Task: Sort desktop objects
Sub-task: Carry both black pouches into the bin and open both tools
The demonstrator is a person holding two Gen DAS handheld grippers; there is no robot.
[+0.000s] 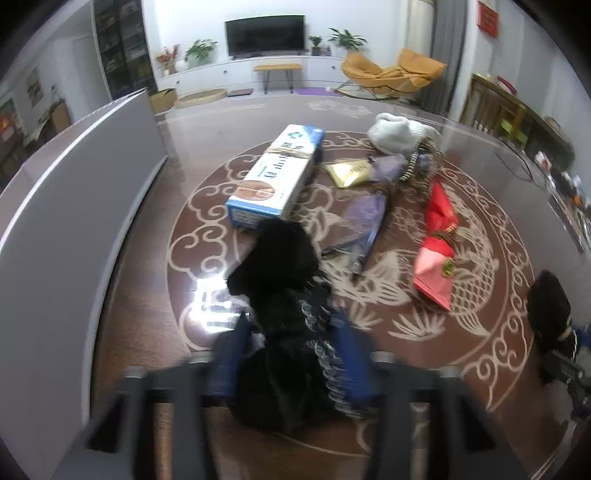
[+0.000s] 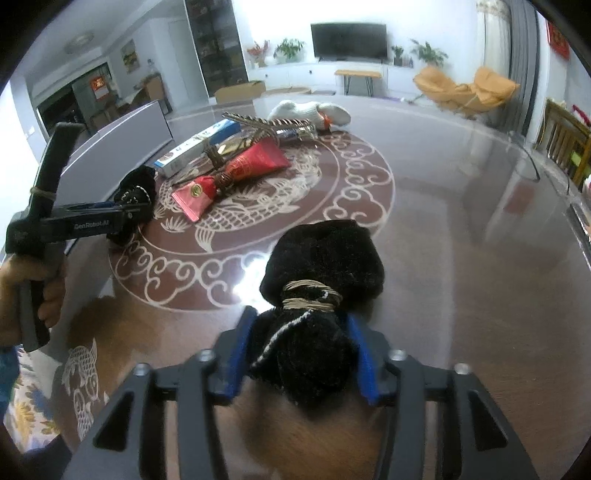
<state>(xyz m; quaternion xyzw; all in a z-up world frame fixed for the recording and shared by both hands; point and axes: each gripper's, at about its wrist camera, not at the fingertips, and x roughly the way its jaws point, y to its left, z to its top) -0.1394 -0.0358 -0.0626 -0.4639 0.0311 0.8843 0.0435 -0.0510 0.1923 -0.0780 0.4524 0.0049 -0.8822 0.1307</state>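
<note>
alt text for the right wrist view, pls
The right gripper straddles a black fabric bundle tied with a rubber band, on a glossy brown table. At left, a hand holds the left gripper on a second black bundle; red tubes lie beyond.

A living room lies beyond the glass-topped table (image 1: 388, 110), whose brown top carries a pale fish-and-cloud pattern. On the far white wall hangs a dark television (image 1: 265, 35) above a long white cabinet (image 1: 236, 74) set with potted plants (image 1: 200, 50). A small wooden bench (image 1: 277, 69) stands before the cabinet, and an orange lounge chair (image 1: 393, 72) sits to the right near grey curtains (image 1: 445, 37). A tall dark shelving unit (image 1: 123, 44) fills the left corner. Bright light glares off the tabletop.
</note>
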